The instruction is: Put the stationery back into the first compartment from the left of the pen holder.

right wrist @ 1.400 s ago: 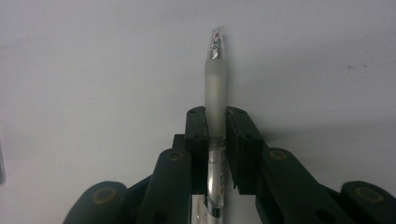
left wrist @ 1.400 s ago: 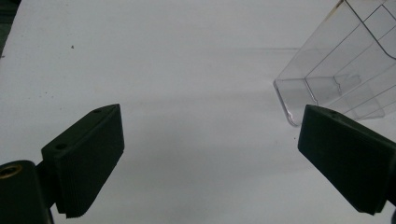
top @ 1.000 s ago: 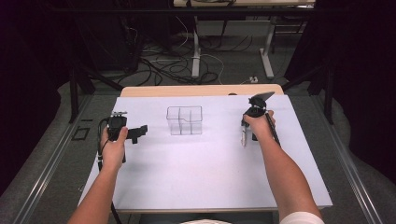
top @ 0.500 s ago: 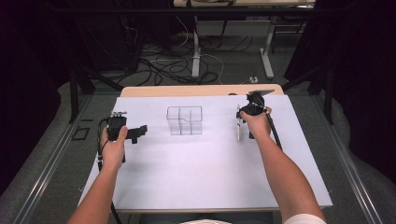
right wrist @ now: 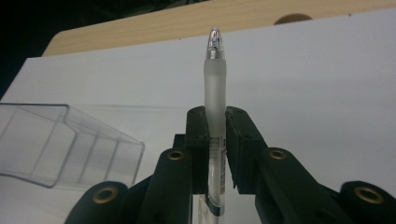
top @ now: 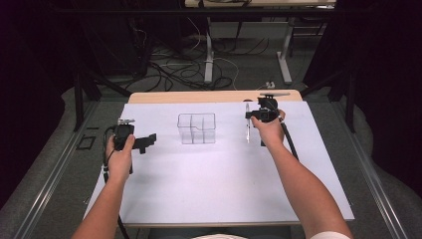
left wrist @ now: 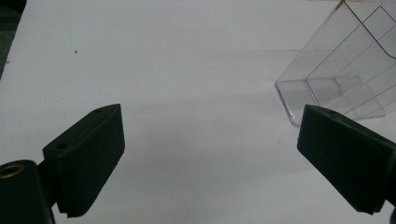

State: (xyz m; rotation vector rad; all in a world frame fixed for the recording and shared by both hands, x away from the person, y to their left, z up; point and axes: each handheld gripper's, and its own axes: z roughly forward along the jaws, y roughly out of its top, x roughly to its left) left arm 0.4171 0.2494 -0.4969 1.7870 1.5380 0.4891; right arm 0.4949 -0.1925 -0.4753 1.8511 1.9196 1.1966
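Right tool (top: pixel 261 115) now tipping forward more than a moment ago, squeezing shut on a pen (right wrist: pixel 215 93) near the bench's far right edge. Probably heading for the clear box (top: pixel 197 128) mid-bench. Left tool (top: pixel 144 142) waiting wide open, holding nothing. Plenty of bare bench (top: pixel 209 189) along the near edge.

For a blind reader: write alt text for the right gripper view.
The right gripper is shut on a frosted pen, pointing up past its jaws. A clear divided container sits left on the white table.

Black hand-held grippers (top: pixel 142 143), brass screws
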